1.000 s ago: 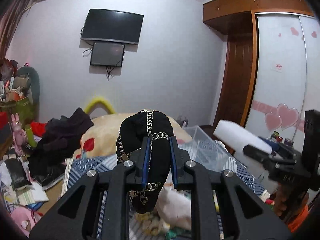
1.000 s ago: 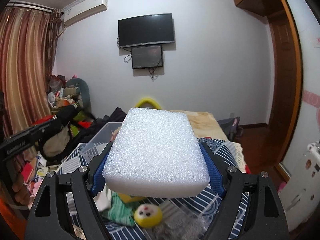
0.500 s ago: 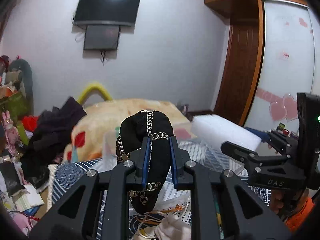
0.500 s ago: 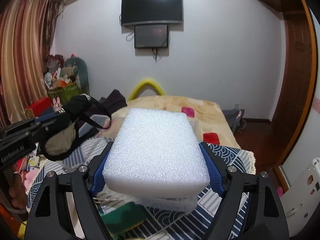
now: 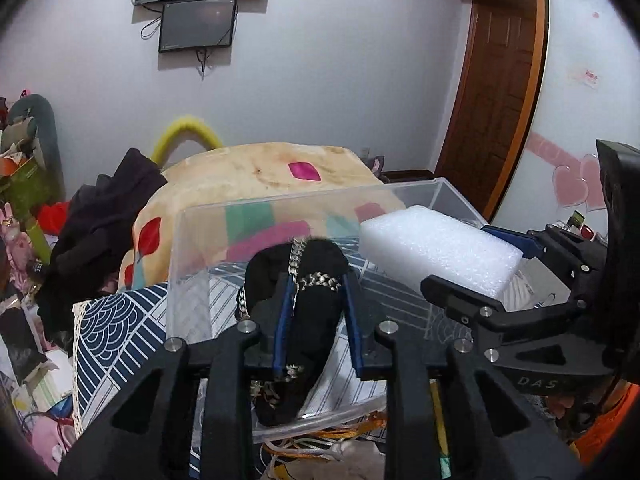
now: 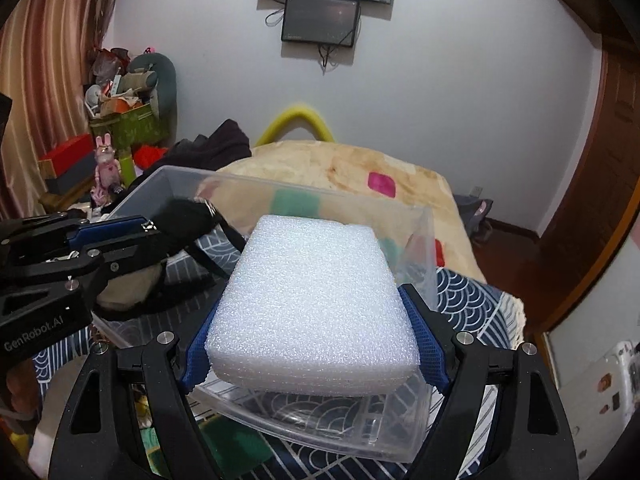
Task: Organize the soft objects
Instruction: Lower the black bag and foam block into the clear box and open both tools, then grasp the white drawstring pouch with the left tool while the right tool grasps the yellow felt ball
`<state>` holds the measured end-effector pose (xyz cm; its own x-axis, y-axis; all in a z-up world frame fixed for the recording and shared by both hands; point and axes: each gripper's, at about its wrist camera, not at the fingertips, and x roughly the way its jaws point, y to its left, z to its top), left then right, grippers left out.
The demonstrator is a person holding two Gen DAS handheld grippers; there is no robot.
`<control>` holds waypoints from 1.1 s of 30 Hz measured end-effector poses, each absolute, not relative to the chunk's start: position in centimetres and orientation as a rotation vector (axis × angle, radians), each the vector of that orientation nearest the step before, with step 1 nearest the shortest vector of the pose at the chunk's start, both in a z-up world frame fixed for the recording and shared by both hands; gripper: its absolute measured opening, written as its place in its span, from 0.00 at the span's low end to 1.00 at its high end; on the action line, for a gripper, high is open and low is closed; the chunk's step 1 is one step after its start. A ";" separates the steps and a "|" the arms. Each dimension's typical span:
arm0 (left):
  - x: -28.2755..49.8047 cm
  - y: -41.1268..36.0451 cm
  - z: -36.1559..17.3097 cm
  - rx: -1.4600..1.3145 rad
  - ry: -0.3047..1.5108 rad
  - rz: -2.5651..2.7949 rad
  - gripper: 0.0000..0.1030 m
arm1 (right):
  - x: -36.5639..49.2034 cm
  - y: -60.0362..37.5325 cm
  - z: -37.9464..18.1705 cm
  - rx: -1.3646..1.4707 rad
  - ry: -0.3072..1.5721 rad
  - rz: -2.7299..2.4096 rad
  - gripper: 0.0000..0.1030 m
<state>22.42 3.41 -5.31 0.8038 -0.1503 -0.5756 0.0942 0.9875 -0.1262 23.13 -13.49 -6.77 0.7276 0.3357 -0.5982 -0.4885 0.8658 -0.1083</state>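
Observation:
My left gripper (image 5: 316, 316) is shut on a black padded headband with a metal chain (image 5: 308, 280) and holds it over the clear plastic bin (image 5: 188, 280). My right gripper (image 6: 312, 344) is shut on a white foam block (image 6: 312, 300) and holds it over the same bin (image 6: 424, 276), to the right of the headband. The foam block also shows in the left wrist view (image 5: 436, 252), and the headband in the right wrist view (image 6: 184, 220). The bin stands on a blue wave-patterned cloth (image 5: 108, 332).
A bed with a beige blanket (image 5: 256, 176) lies behind the bin, with dark clothes (image 5: 96, 232) on its left. Clutter and toys (image 6: 116, 128) fill the left corner. Loose soft items (image 5: 340, 448) lie in front of the bin. A wardrobe (image 5: 572, 120) stands at right.
Both grippers have moved forward and down, from above the loose items to over the clear bin. Each keeps hold of its object.

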 end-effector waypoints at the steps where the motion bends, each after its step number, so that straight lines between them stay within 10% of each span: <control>1: 22.4 3.4 -5.3 -0.092 0.626 -0.133 0.29 | 23.1 -13.5 -6.7 -0.266 0.610 0.466 0.77; 21: 14.4 4.6 0.1 -0.109 0.420 -0.090 0.94 | 18.7 -16.8 -1.9 -0.178 0.457 0.513 0.83; 33: 10.5 3.7 -3.0 -0.133 0.461 -0.107 0.96 | 14.9 -17.5 -4.1 -0.161 0.428 0.505 0.85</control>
<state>10.54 3.72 -3.02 0.8902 -0.1329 -0.4358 0.0731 0.9858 -0.1515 14.94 -17.49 -4.08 0.7893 0.4340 -0.4344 -0.5001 0.8648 -0.0447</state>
